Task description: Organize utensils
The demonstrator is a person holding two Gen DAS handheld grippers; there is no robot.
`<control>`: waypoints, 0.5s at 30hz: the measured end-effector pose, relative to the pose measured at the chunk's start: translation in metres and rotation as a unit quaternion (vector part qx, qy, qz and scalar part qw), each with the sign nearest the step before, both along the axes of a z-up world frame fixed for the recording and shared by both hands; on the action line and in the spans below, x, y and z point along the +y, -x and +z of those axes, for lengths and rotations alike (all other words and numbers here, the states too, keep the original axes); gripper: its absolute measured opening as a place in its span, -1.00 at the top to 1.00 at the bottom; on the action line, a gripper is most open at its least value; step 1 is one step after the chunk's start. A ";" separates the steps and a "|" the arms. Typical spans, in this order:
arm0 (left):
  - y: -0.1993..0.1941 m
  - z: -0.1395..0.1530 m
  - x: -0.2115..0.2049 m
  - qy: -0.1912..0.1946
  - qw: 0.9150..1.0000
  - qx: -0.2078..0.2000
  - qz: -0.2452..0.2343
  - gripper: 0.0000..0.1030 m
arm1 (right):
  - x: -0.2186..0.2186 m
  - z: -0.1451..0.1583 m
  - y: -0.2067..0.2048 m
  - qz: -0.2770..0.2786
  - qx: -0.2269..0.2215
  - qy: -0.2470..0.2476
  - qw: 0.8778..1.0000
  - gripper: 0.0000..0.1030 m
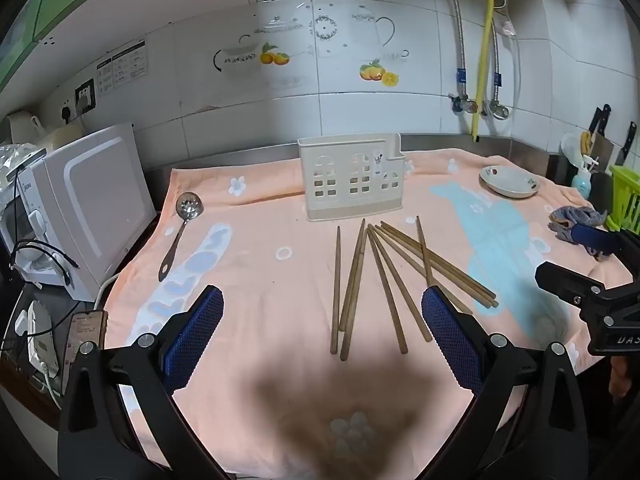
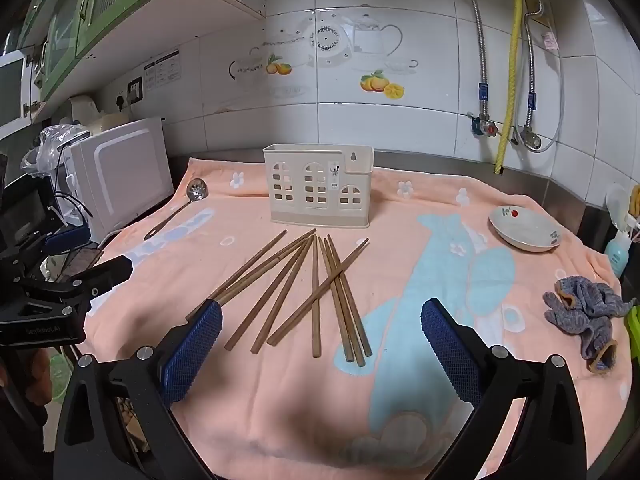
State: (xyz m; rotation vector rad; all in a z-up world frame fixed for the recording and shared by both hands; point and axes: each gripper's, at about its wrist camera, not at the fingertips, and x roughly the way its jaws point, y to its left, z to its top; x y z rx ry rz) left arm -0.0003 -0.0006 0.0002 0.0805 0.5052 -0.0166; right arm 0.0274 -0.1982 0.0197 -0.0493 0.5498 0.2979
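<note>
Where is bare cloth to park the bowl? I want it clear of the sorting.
Free: the cloth in front of the chopsticks; the strip between ladle and chopsticks; the patch between bowl and rag. Crowded: the middle, where chopsticks fan out before the holder.

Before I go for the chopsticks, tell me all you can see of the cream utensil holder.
The utensil holder is a cream box that looks like plastic, with arched, window-like cutouts in its front wall, a small label, and a keyhole hanging slot on a raised rear corner. It stands upright on the peach towel near the tiled wall, just beyond the chopsticks. It appears empty. Nothing touches it but the towel.
</note>
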 end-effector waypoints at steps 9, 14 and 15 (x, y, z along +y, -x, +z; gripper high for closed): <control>0.004 0.004 0.004 0.005 1.000 -0.002 0.004 -0.90 | 0.003 0.000 0.000 0.000 0.001 0.003 1.000 -0.88; 0.002 0.005 0.008 0.007 1.000 -0.002 0.004 -0.90 | 0.002 0.000 0.002 0.000 0.000 0.003 1.000 -0.88; 0.002 0.006 0.009 0.006 1.000 -0.003 0.004 -0.90 | 0.002 0.000 0.002 0.001 0.000 0.004 1.000 -0.88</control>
